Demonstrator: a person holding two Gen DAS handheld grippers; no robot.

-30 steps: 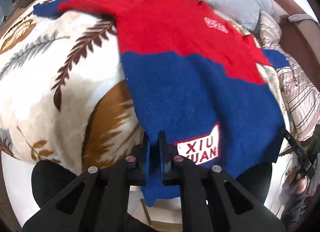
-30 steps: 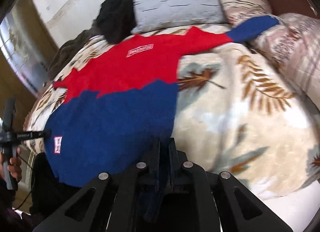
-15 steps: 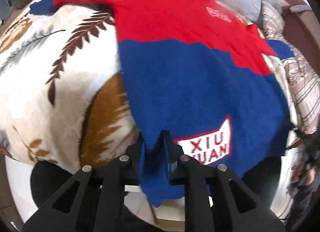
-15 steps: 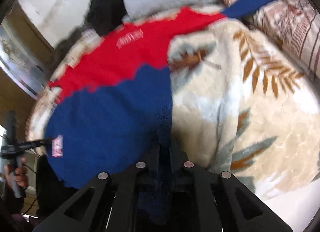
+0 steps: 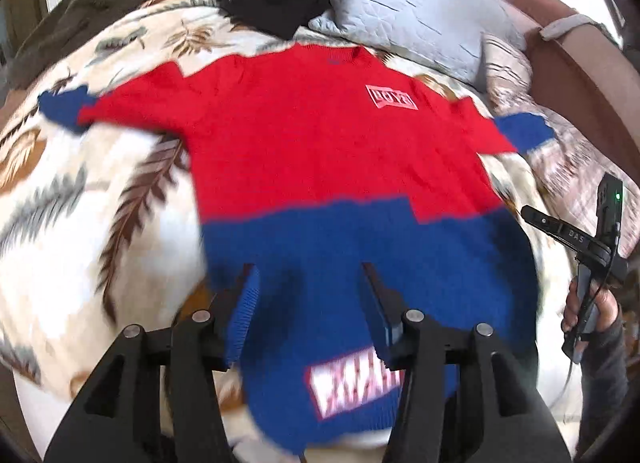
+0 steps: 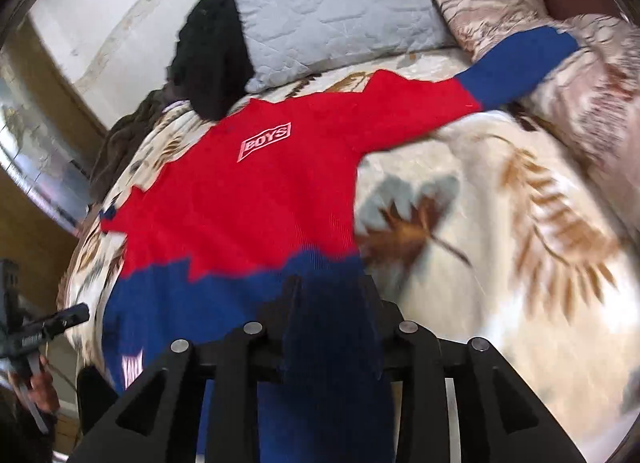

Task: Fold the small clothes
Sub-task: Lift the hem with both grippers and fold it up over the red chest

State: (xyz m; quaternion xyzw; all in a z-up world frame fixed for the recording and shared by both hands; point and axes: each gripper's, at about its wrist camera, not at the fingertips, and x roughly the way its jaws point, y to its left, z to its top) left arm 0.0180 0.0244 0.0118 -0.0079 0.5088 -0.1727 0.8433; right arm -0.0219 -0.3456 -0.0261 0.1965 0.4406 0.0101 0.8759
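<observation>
Sweater (image 5: 340, 167) lies flat on bed (image 5: 72, 223), both tools, left tool (image 5: 310, 303) and right tool (image 6: 330, 315), just spreading off hem; regrip a sleeve (image 6: 516, 63), fold inward.

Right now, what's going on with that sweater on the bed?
A person with a gripper in each hand has spread the red and blue sweater flat on the leaf-print blanket. The jaws of the left gripper and right gripper have just been opening over the blue hem, letting it go.
</observation>
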